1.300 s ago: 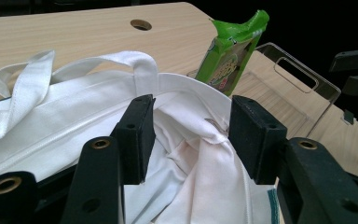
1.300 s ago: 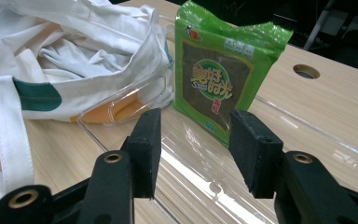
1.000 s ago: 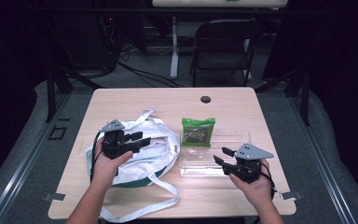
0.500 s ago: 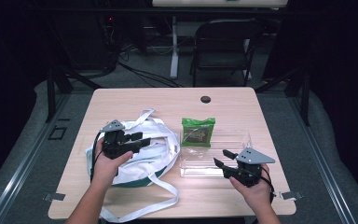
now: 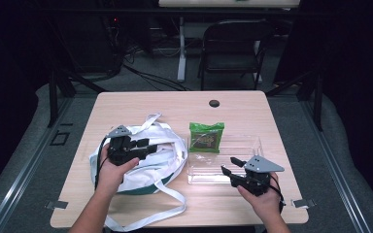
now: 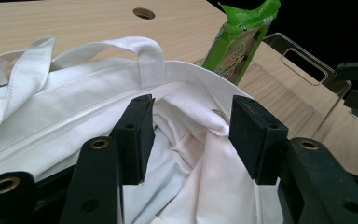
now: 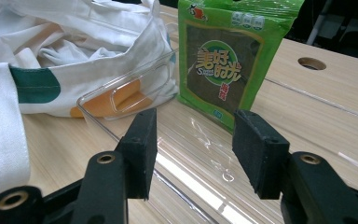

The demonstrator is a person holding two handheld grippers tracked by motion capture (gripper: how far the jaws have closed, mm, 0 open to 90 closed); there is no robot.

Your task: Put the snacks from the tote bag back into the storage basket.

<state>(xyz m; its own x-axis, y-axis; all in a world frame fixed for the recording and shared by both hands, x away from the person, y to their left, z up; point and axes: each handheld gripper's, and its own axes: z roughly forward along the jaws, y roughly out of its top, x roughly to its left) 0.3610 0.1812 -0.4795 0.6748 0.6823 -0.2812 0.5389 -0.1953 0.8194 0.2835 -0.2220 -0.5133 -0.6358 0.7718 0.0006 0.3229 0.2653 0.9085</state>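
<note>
A white tote bag [image 5: 162, 158] with a green patch lies crumpled on the left half of the table. My left gripper [image 5: 149, 147] hovers over it, open, its jaws on either side of the bag's open mouth [image 6: 191, 140] with nothing pinched. A green snack packet [image 5: 206, 137] leans up at the far left corner of a clear plastic tray [image 5: 243, 148]. My right gripper [image 5: 229, 165] is open at the tray's near edge, aimed at the packet [image 7: 223, 56] and well short of it. The tray's floor [image 7: 200, 154] runs under its jaws.
The wooden table [image 5: 252, 111] has a round cable hole [image 5: 214, 103] near its far edge. The bag's long straps [image 5: 175, 194] trail toward the near edge. A dark chair [image 5: 233, 48] stands beyond the table.
My right gripper has drifted slightly toward the table's near edge. The left gripper, bag, packet and tray have stayed put.
</note>
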